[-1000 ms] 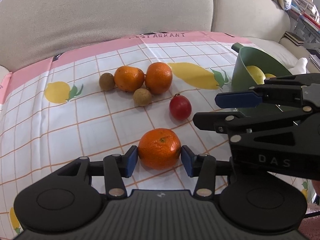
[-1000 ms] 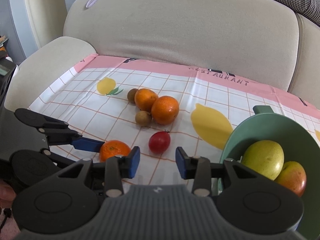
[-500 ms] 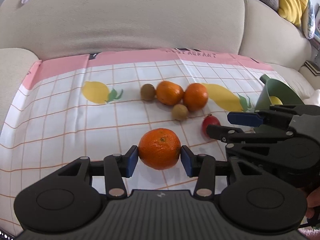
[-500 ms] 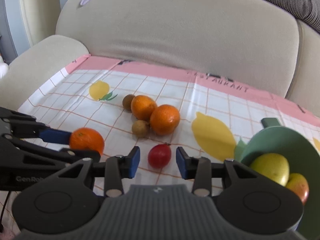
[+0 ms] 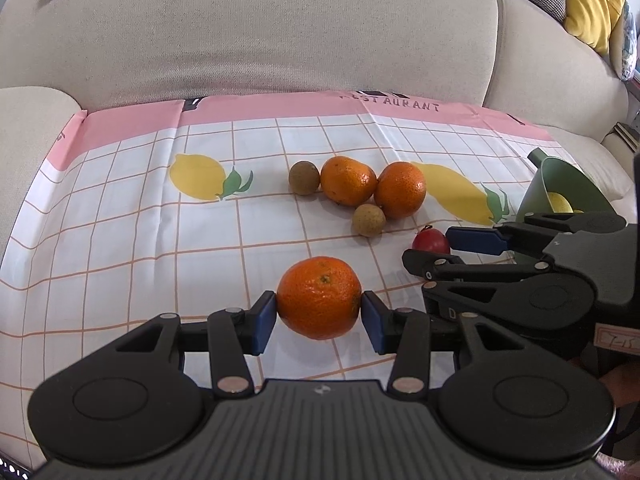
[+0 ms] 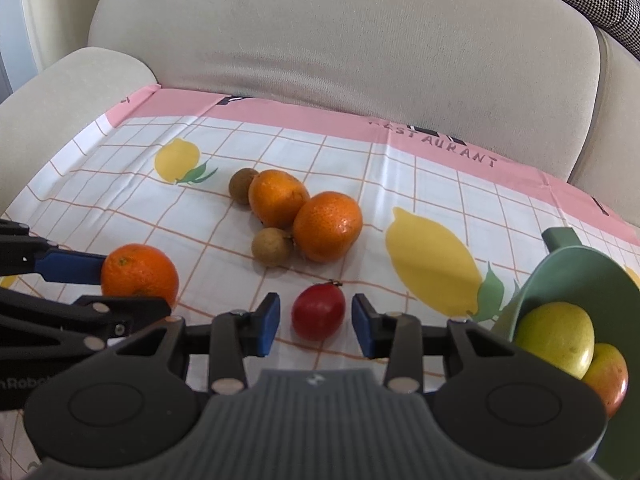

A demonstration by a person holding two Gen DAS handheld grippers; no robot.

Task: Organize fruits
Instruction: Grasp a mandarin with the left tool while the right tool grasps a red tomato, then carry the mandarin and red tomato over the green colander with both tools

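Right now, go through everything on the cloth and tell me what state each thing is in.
Left hand-held gripper: shut on the held orange.
Held orange: clamped between the pads.
Right hand-held gripper: open, straddling the red fruit.
Red fruit: on the cloth, not gripped.
Two oranges: loose on the cloth, touching.
Two small brown fruits: loose beside them.
Green bowl: tilted, holding two fruits.

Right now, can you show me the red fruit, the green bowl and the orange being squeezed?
red fruit (image 6: 318, 317), right wrist view, its middle.
green bowl (image 6: 580, 276), right wrist view, inner wall.
held orange (image 5: 319, 303), left wrist view, its front.
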